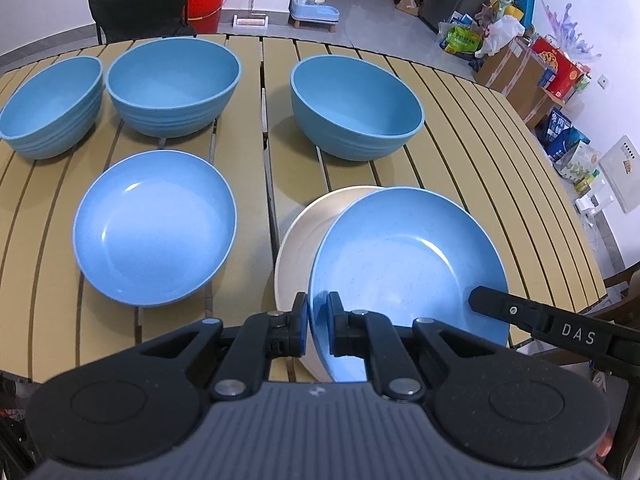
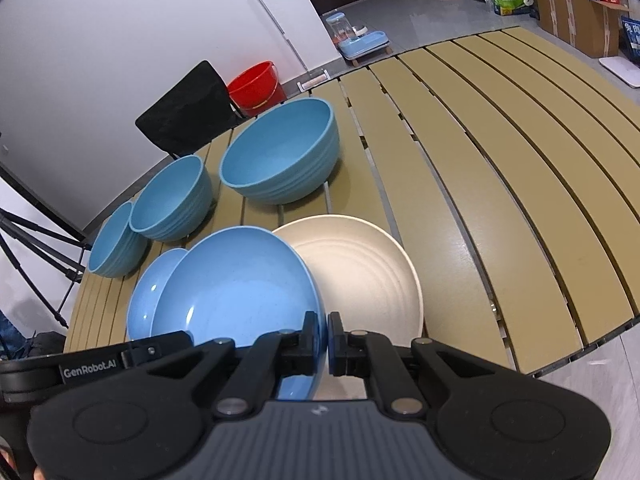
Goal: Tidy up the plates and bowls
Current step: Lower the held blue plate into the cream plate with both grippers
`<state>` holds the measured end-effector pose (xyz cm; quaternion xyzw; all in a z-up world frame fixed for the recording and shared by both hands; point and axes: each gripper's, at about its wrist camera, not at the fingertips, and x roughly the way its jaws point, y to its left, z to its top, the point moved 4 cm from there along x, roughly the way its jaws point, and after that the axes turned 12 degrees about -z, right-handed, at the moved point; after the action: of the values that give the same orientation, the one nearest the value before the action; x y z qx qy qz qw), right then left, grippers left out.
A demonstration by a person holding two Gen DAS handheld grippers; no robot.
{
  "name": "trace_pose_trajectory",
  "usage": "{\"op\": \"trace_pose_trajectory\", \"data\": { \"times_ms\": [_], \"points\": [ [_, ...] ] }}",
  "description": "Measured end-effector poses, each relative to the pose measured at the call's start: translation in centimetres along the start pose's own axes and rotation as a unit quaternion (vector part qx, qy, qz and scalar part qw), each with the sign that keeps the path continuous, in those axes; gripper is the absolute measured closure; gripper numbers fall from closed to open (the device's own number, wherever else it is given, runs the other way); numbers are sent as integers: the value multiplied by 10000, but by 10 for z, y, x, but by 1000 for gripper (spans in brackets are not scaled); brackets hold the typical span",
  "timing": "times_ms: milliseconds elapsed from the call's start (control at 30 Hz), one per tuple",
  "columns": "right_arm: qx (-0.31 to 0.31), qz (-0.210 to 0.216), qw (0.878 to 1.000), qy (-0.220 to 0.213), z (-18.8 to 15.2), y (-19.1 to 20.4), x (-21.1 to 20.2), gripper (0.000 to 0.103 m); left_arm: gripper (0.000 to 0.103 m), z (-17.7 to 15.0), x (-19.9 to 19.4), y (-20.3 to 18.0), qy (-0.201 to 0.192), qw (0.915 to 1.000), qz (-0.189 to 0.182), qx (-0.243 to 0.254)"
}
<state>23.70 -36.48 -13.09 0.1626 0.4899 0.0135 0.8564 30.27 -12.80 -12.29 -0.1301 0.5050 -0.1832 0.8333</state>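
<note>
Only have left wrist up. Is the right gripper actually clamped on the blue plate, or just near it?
Observer: Clamped. The right gripper has both fingers shut on the held blue plate at its rim.
Operator: What's the cream plate under it like?
Observer: The cream plate is empty, with concentric ridges, lying on the table.
Operator: Anything past the bowls on the left?
Observer: A black tripod stands off the table edge near the outermost bowl.

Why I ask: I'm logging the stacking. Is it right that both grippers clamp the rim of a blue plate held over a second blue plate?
Not quite. The left gripper and right gripper do clamp the blue plate, but the plate under it is a cream plate, not blue. The right wrist view shows it best.
</note>
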Motion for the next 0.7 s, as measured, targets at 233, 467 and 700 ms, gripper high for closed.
{"op": "trace_pose_trajectory", "data": {
  "times_ms": [233, 467, 700],
  "points": [
    [55, -43, 9999, 102, 6, -7, 17, 98, 93, 4, 21, 1, 170, 9998, 32, -10],
    [108, -83, 9997, 223, 7, -14, 34, 98, 93, 5, 37, 1, 307, 9995, 77, 12],
    [120, -135, 9994, 288, 9, -18, 45, 98, 93, 6, 47, 1, 382, 9992, 115, 56]
  ]
}}
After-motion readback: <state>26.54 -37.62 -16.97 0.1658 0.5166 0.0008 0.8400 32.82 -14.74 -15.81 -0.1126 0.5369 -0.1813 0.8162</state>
